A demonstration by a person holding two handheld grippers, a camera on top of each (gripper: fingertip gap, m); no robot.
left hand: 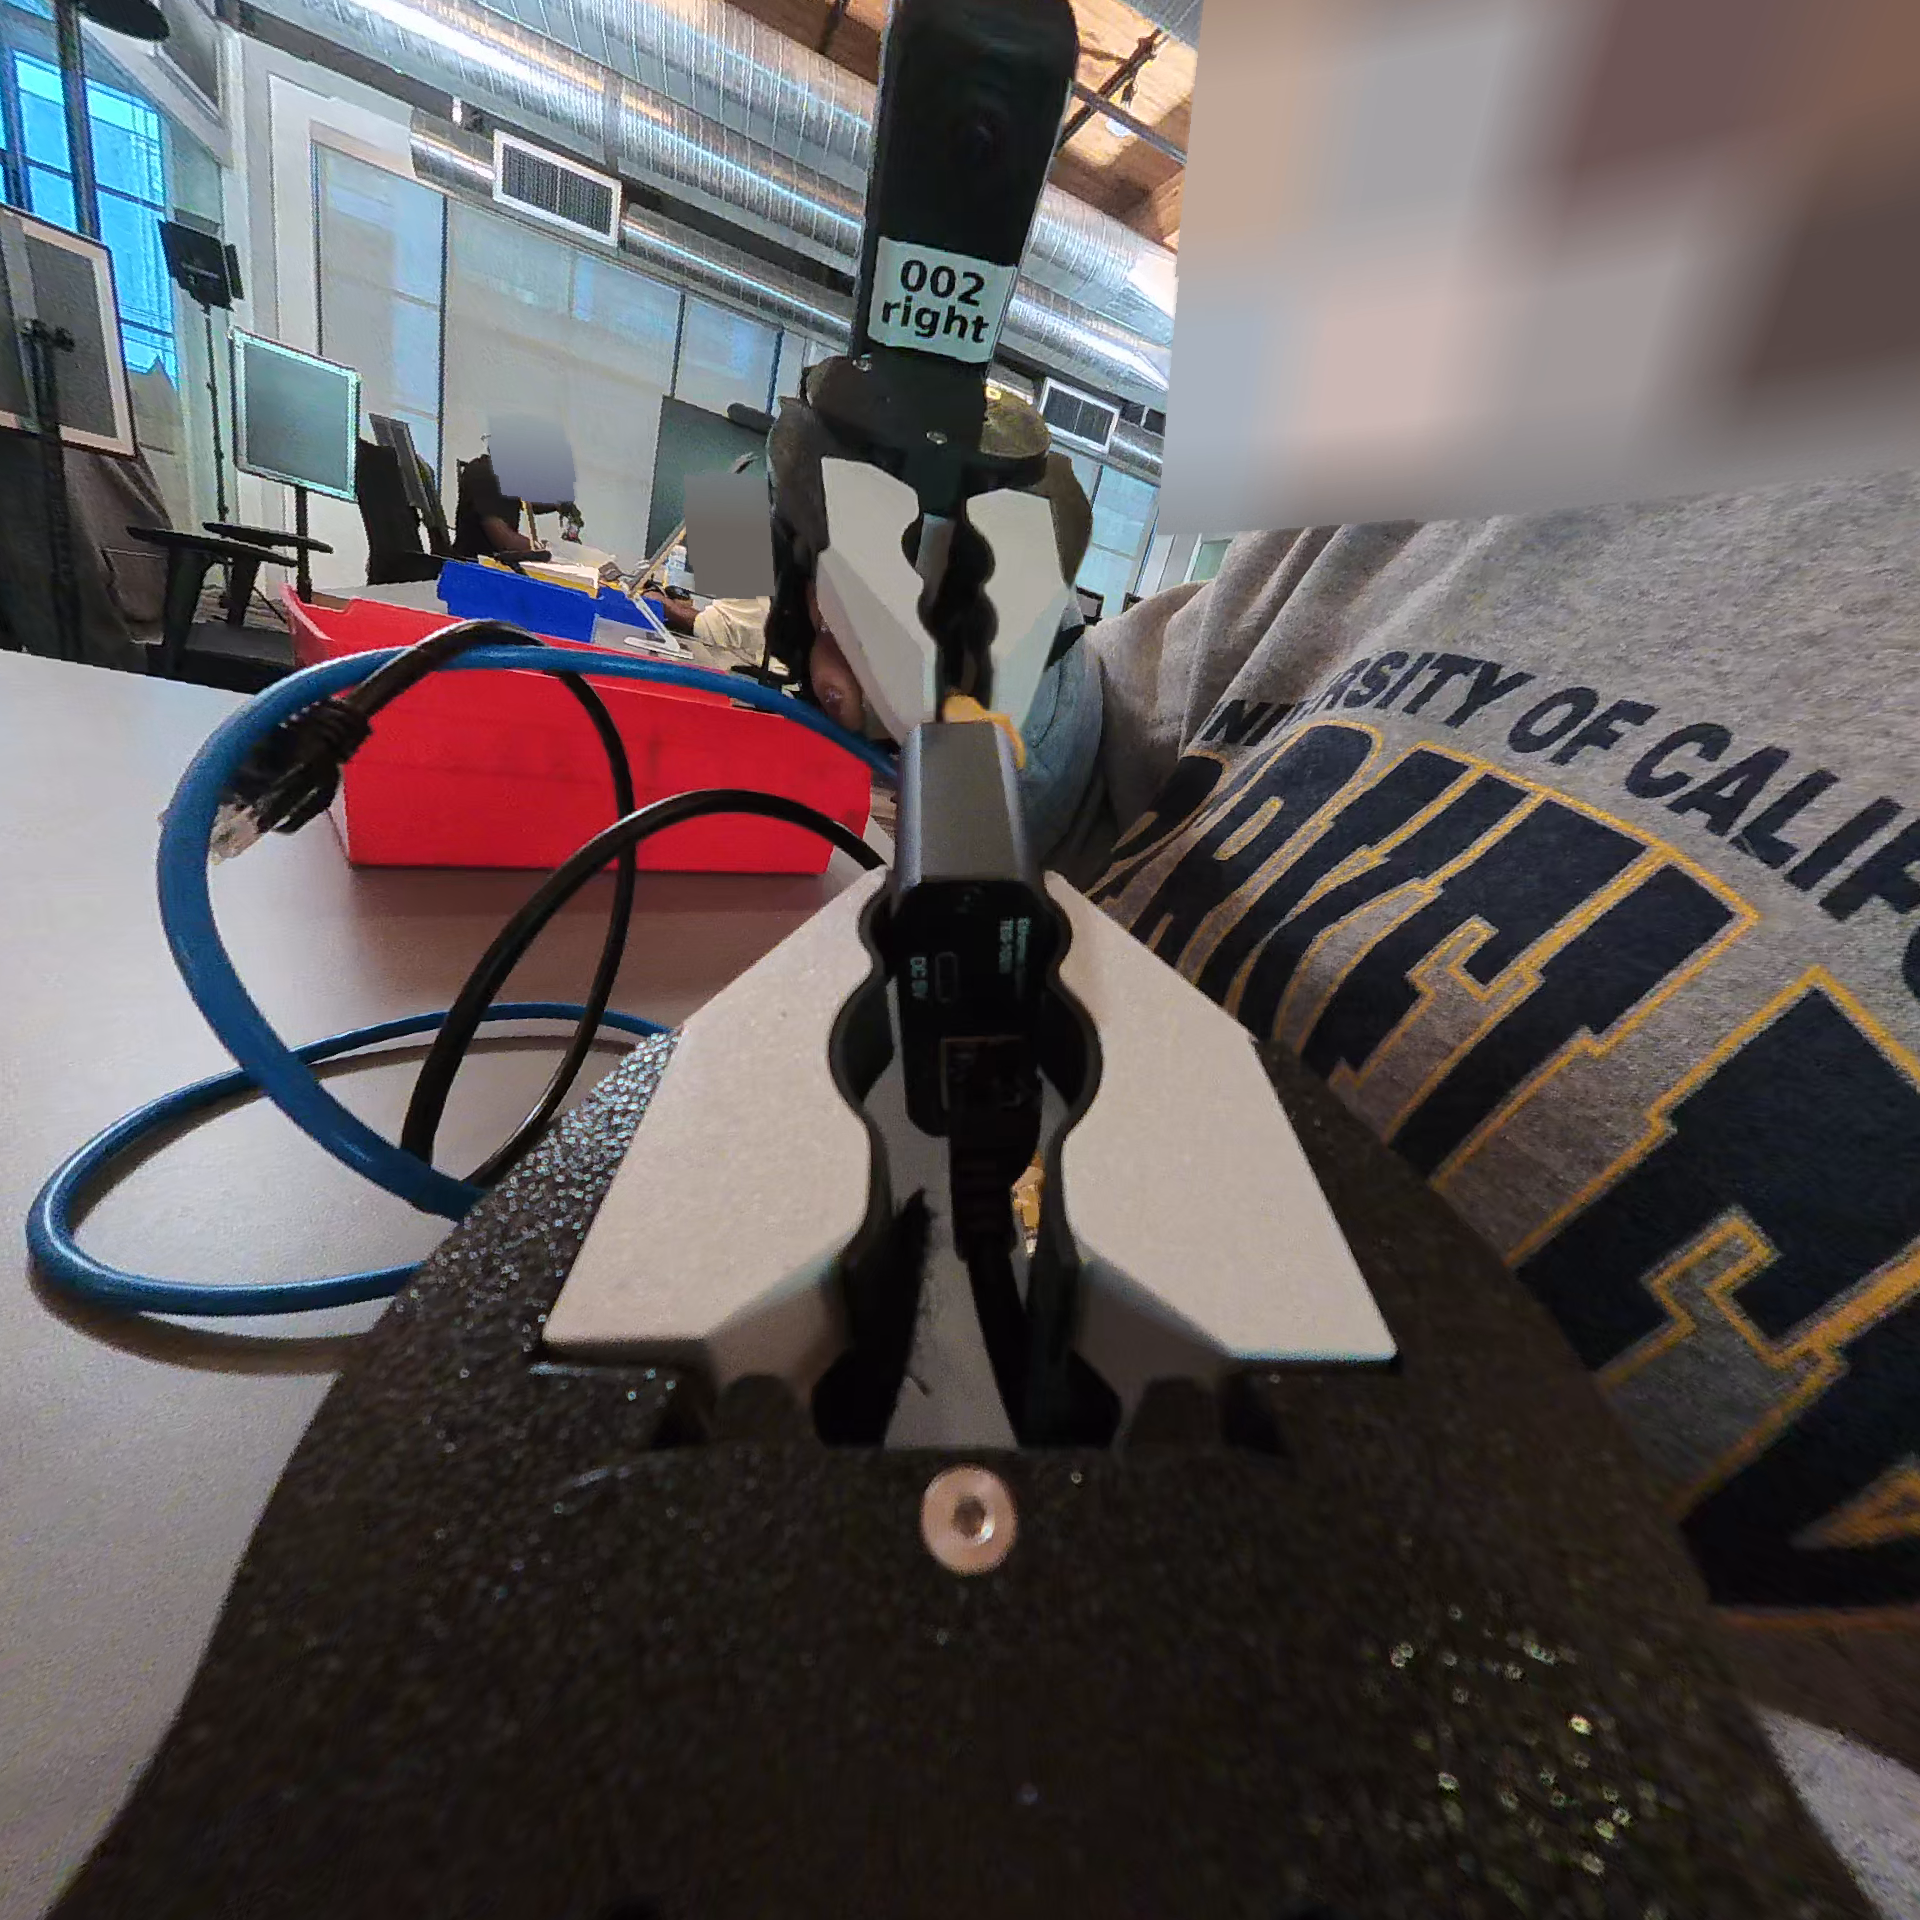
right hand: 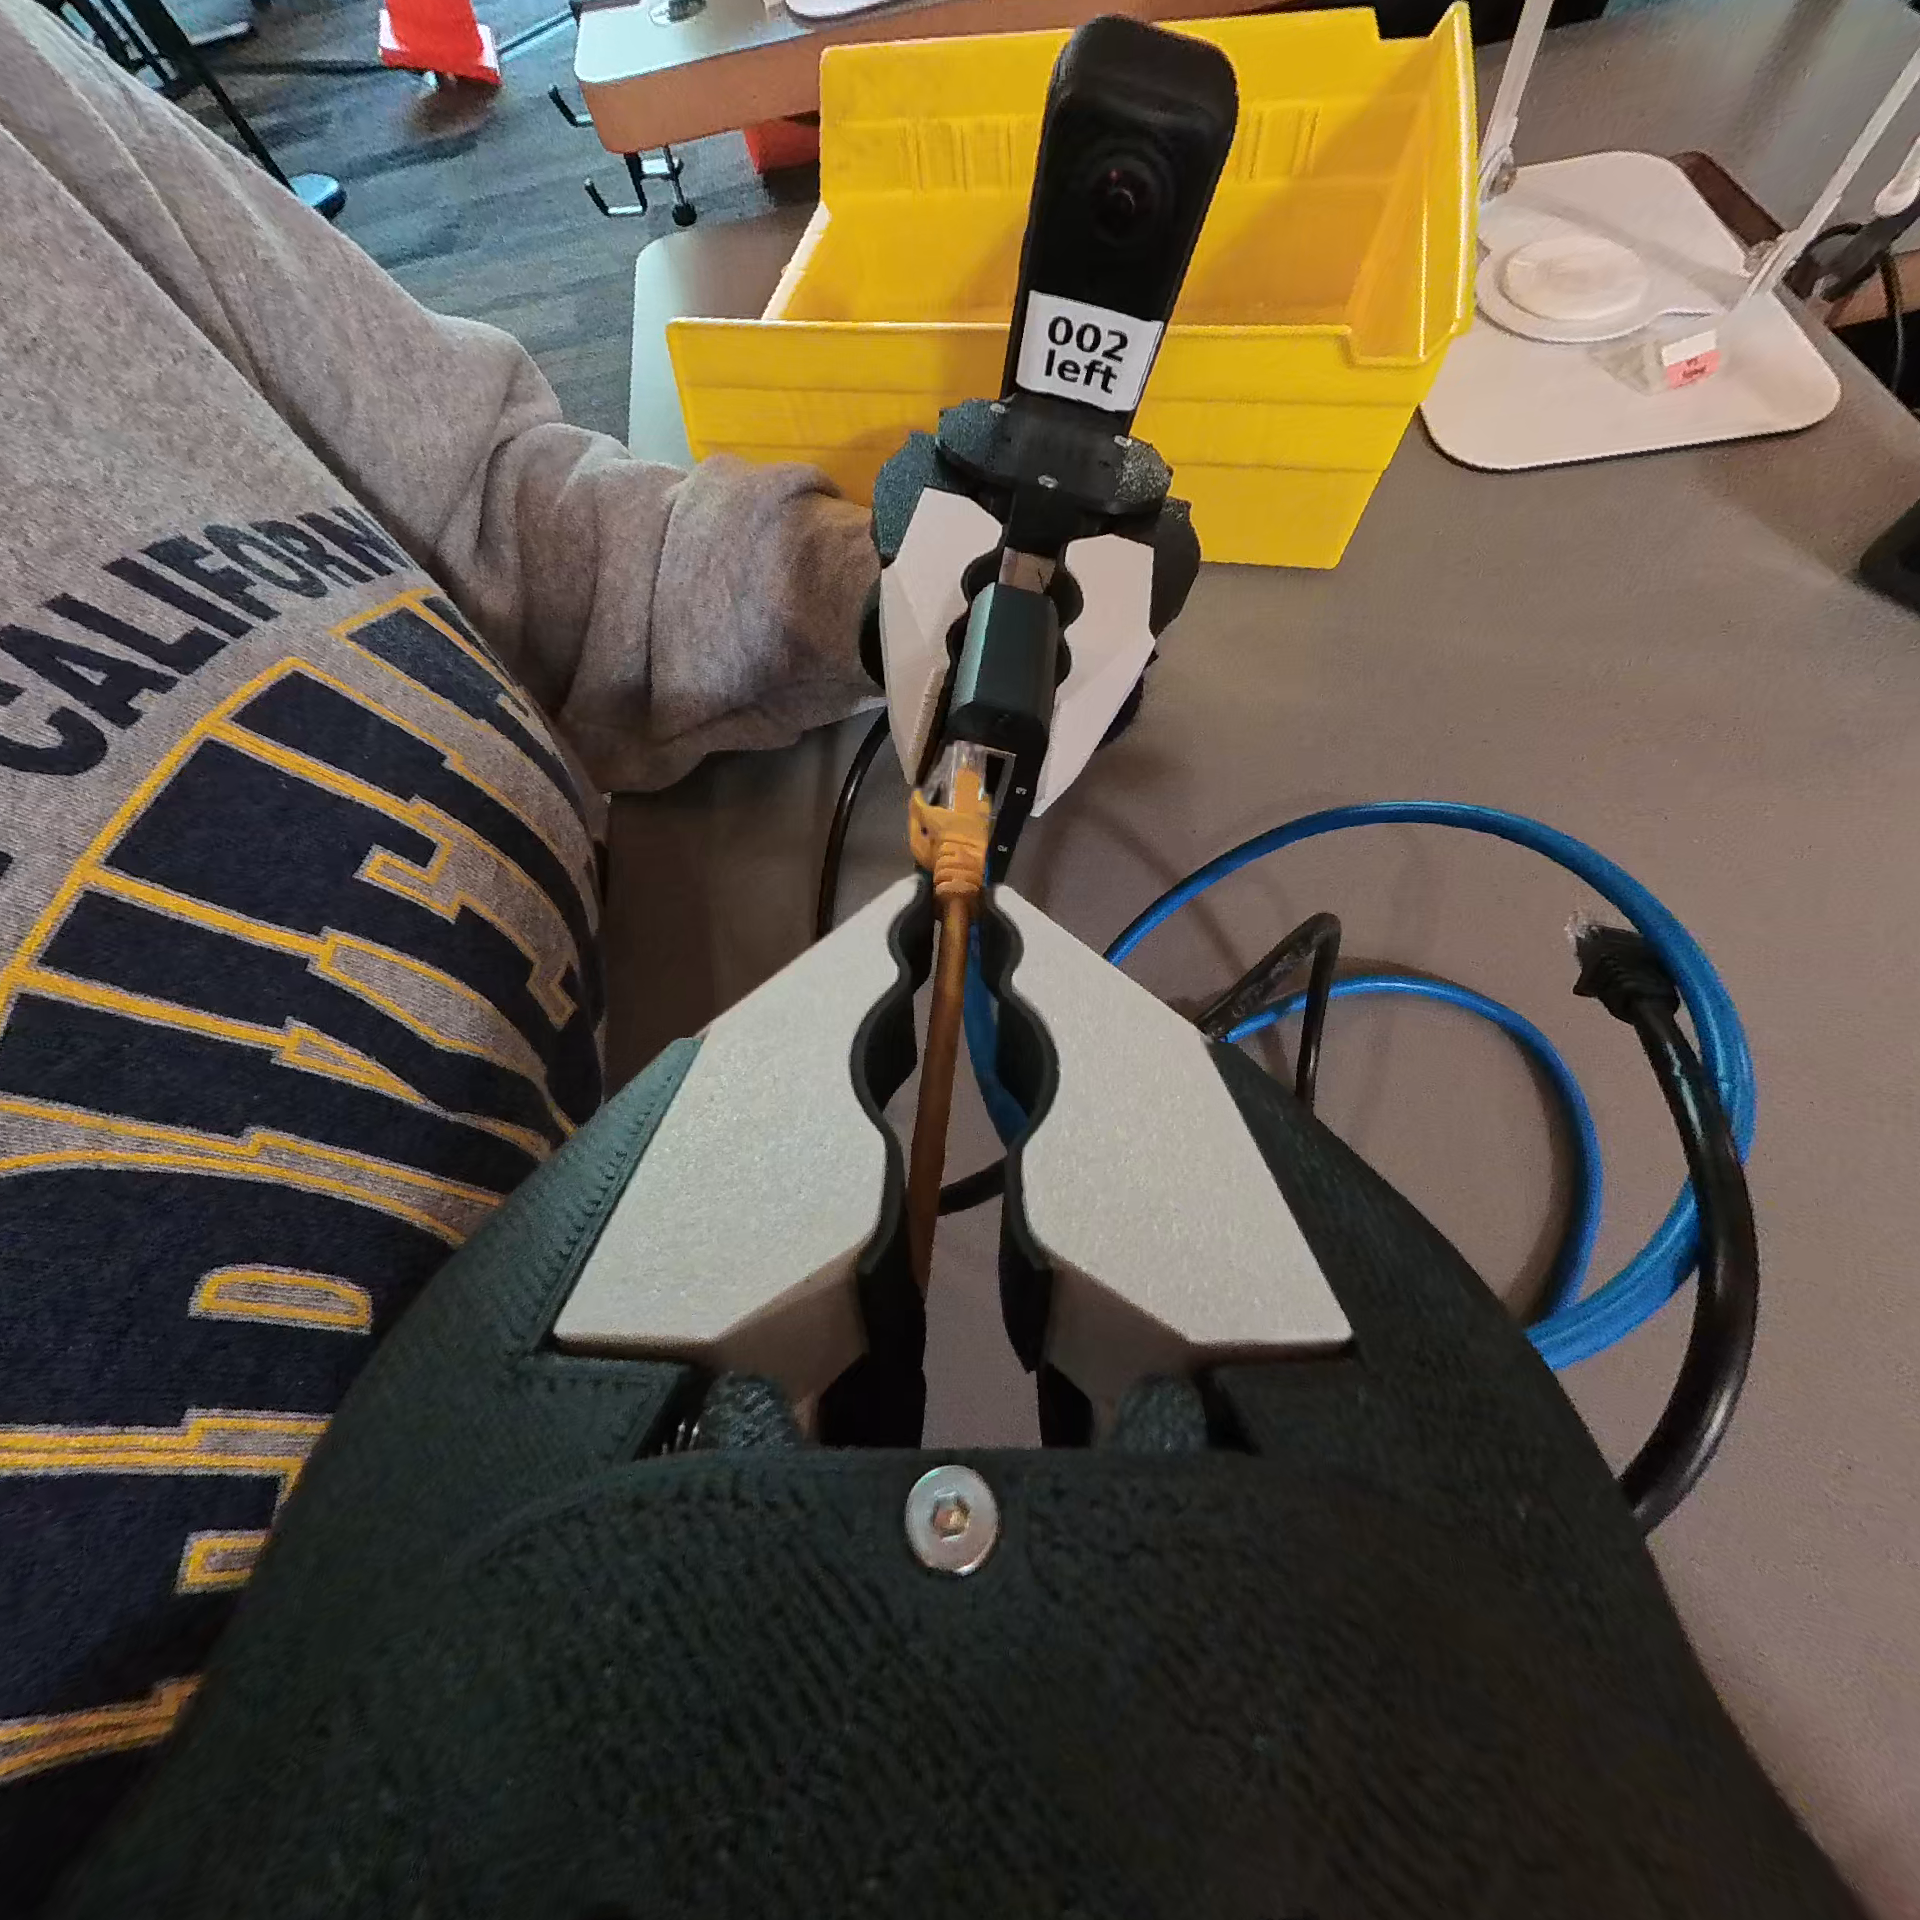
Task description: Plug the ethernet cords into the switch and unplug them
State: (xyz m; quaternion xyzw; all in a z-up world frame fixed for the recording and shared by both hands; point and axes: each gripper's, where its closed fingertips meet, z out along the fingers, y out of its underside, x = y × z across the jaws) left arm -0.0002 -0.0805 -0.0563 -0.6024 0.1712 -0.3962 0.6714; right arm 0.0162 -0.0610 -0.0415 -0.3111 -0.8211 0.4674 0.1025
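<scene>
My left gripper [left hand: 966, 894] is shut on the small dark grey switch [left hand: 961, 810] and holds it above the table. A black power cable [left hand: 987, 1195] leaves the switch's near end. My right gripper [right hand: 958, 899] is shut on the orange ethernet cord [right hand: 935, 1091] just behind its plug [right hand: 956, 800]. The plug's clear tip sits at a port on the switch [right hand: 1008, 644]; I cannot tell if it is fully seated. The two grippers face each other. A blue cord [right hand: 1558, 862] and a black cord [right hand: 1621, 977] lie loose on the table.
A red bin [left hand: 582, 769] stands on the grey table behind the cords, a blue bin [left hand: 520, 592] farther back. A yellow bin [right hand: 1247, 416] and a white stand base [right hand: 1621, 343] stand beyond the left gripper. A person's grey sweatshirt [left hand: 1558, 935] is close beside both grippers. Across from one pair of fingers to the other is roughly 4 cm.
</scene>
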